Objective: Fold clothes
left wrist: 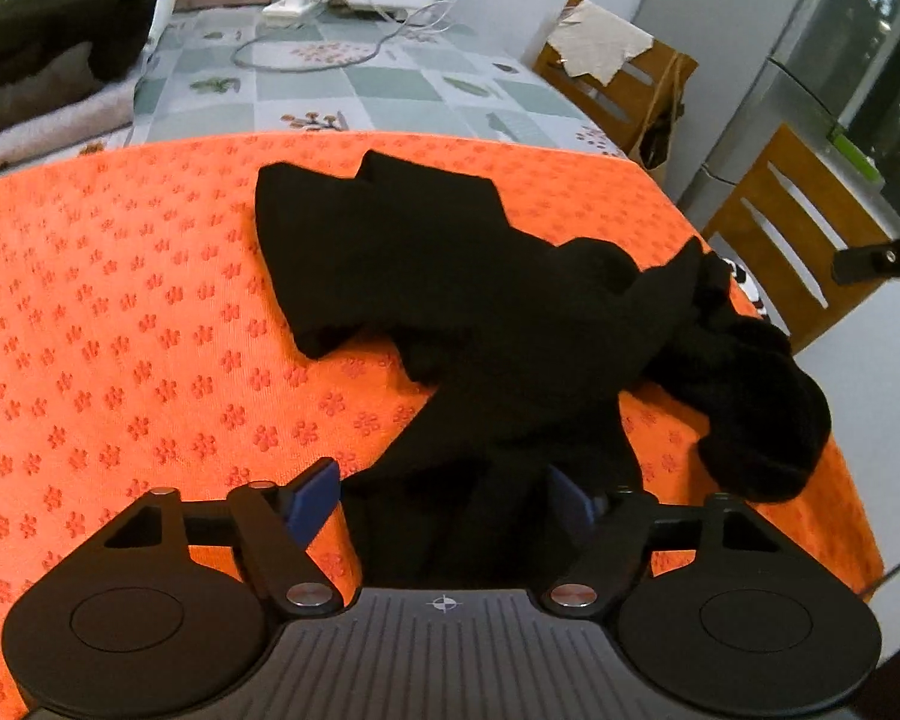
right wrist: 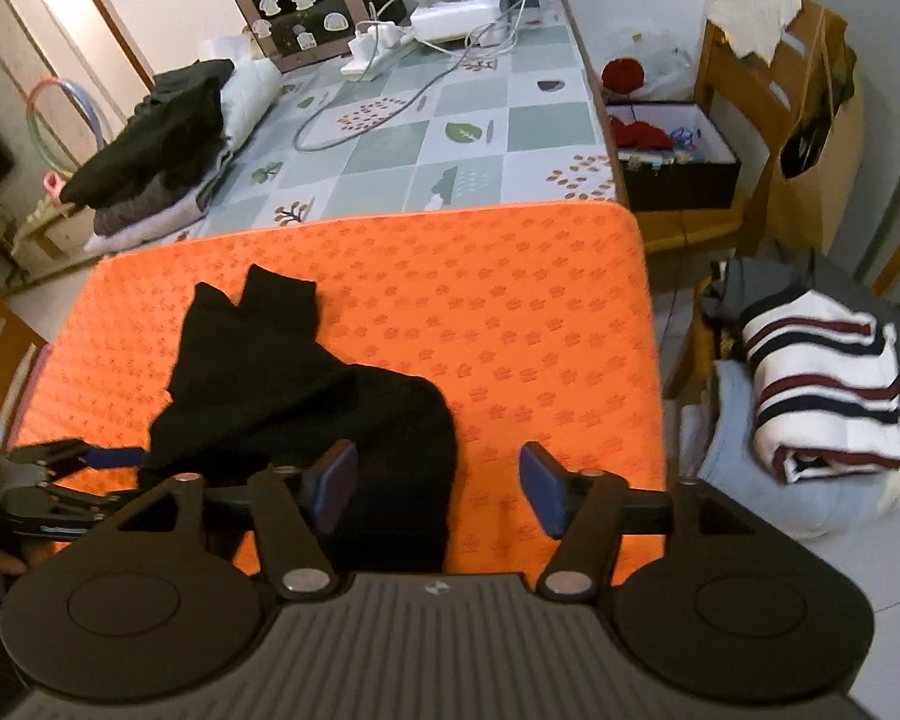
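Observation:
A crumpled black garment (left wrist: 450,276) lies on an orange mat (left wrist: 120,330); it also shows in the right wrist view (right wrist: 306,396) on the mat (right wrist: 510,312). My left gripper (left wrist: 444,501) is open, its blue pads on either side of the garment's near end, which lies between the jaws. My right gripper (right wrist: 438,489) is open over the mat's near edge, with the garment's right edge by its left pad. The left gripper's fingers (right wrist: 84,456) show at the far left of the right wrist view. The right gripper's tip (left wrist: 870,261) shows at the right edge of the left wrist view.
Beyond the mat a checked tablecloth (right wrist: 426,144) carries a pile of dark clothes (right wrist: 162,138), a power strip with cables (right wrist: 378,48) and a cardboard box (right wrist: 294,0). A striped folded sweater (right wrist: 822,378) lies on a pile at right. Wooden chairs (left wrist: 792,222) stand by the table.

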Available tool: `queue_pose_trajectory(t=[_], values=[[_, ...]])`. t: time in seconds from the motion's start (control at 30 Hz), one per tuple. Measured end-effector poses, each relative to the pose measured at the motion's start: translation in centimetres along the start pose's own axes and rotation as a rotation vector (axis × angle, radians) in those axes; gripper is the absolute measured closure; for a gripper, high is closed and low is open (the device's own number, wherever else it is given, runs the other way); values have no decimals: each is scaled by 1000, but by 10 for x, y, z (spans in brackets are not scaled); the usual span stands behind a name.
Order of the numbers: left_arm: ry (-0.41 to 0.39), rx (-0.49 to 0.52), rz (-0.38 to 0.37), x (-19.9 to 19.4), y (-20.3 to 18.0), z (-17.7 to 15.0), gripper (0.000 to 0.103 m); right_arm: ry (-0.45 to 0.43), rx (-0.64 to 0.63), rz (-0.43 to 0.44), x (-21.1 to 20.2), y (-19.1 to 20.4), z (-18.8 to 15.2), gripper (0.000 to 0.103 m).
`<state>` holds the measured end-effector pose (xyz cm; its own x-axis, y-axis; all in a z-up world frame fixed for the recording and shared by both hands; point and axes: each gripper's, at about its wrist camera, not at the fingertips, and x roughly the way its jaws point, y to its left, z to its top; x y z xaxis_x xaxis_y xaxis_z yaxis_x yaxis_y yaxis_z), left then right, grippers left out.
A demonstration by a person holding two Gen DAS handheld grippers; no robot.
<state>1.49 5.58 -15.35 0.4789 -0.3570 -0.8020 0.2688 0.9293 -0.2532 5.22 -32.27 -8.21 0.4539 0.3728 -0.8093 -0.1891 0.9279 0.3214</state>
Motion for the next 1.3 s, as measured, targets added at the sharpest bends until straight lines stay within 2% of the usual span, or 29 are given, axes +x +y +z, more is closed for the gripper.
queue_pose_trajectory(t=[0.07,0.17,0.37,0.43,0.47,0.5,0.53,0.57,0.67,0.73,0.83,0.97,1.07,1.13,1.2,1.23,1.27,1.3], values=[[-7,0,-3,2,1,1,37,11,45,31,8,1,2,35],[-17,13,6,8,0,4,40,22,153,98,27,1,5,35],[-55,19,36,13,-4,8,44,44,330,102,69,-1,6,37],[-66,12,42,15,-5,10,49,61,361,99,82,-2,5,43],[-68,10,44,15,-5,11,57,74,363,84,88,-2,4,54],[-66,7,42,15,-5,12,63,88,359,69,94,-1,3,70],[-67,2,44,14,-4,12,75,100,356,62,97,-1,2,78],[-71,-5,50,12,-3,13,82,104,352,66,98,-2,1,87],[-96,-42,86,-1,5,14,90,99,326,73,88,-1,-1,92],[-107,-84,105,-12,14,18,91,88,289,78,74,-1,0,93],[-142,-138,144,-33,27,26,98,70,208,70,50,0,6,94],[-201,-171,195,-62,48,45,98,42,102,34,17,-3,21,94],[-175,-140,149,-65,57,55,98,37,67,15,3,-8,28,94],[-157,-105,112,-64,56,55,92,35,48,3,-6,-12,31,94],[-137,-72,64,-61,51,51,74,38,52,0,-10,-16,30,94],[-126,-56,37,-58,47,49,54,40,56,-1,-11,-17,29,94],[-117,-36,17,-54,43,46,40,41,61,-2,-11,-19,27,94],[-110,-7,0,-51,38,43,38,43,66,-2,-12,-20,25,94]])
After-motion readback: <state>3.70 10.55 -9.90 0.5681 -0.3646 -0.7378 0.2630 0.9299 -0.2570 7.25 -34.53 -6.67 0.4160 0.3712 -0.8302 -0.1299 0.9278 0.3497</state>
